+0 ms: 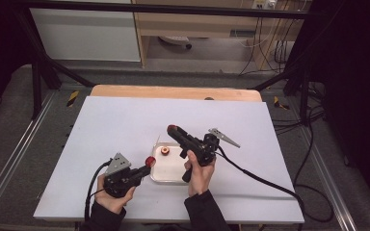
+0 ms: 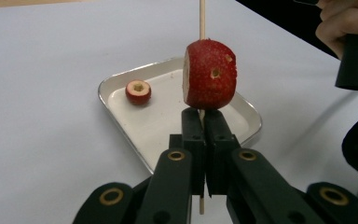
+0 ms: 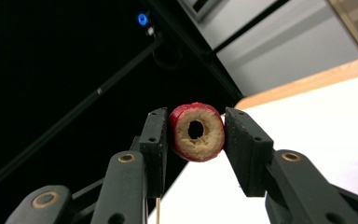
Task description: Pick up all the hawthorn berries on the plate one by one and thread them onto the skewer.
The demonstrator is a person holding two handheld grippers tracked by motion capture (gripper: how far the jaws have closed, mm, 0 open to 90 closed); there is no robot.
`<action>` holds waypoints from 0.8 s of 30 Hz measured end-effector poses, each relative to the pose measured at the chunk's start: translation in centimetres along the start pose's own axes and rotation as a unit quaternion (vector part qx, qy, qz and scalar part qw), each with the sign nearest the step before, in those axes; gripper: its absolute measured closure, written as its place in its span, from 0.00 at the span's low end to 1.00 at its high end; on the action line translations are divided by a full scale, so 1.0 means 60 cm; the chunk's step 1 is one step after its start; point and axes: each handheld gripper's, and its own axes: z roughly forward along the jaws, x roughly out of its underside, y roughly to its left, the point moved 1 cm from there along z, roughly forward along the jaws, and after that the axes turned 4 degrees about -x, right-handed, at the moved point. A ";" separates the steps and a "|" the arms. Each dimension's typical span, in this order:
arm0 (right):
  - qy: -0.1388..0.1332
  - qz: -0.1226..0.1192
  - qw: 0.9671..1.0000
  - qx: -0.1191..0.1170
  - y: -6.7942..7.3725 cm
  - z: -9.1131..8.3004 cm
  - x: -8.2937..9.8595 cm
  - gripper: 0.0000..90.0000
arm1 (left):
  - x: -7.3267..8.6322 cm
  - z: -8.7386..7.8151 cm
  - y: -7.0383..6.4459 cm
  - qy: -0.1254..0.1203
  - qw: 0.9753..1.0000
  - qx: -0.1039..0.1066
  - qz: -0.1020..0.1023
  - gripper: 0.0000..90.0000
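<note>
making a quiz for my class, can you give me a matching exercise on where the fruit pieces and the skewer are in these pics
Things:
1. cored fruit slice
2. fruit piece on the stick
3. small fruit piece
4. wooden skewer

Places:
A. lying in the metal tray
B. clamped in the left tongs
C. threaded just above the left tongs
D. pinched in the right tongs

Pairs: 1-D, 2-C, 3-A, 4-B

Grey floor (image 1: 9,144), wooden cabinet (image 1: 197,21) (cables beside)

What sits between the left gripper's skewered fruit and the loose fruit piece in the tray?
Nothing: in the left gripper view, bare tray floor separates the skewered fruit from the loose piece.
</note>
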 end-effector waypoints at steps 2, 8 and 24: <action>-0.022 0.007 1.000 -0.010 0.002 -0.001 0.006 0.68 | -0.001 0.001 -0.004 0.000 1.000 0.002 0.001 0.98; -0.042 0.012 0.999 -0.022 0.004 -0.001 0.013 0.68 | -0.002 0.003 -0.013 0.003 1.000 0.010 0.004 0.98; -0.069 0.013 0.996 -0.049 0.002 0.001 0.034 0.68 | -0.004 0.013 -0.023 0.004 1.000 0.022 -0.002 0.98</action>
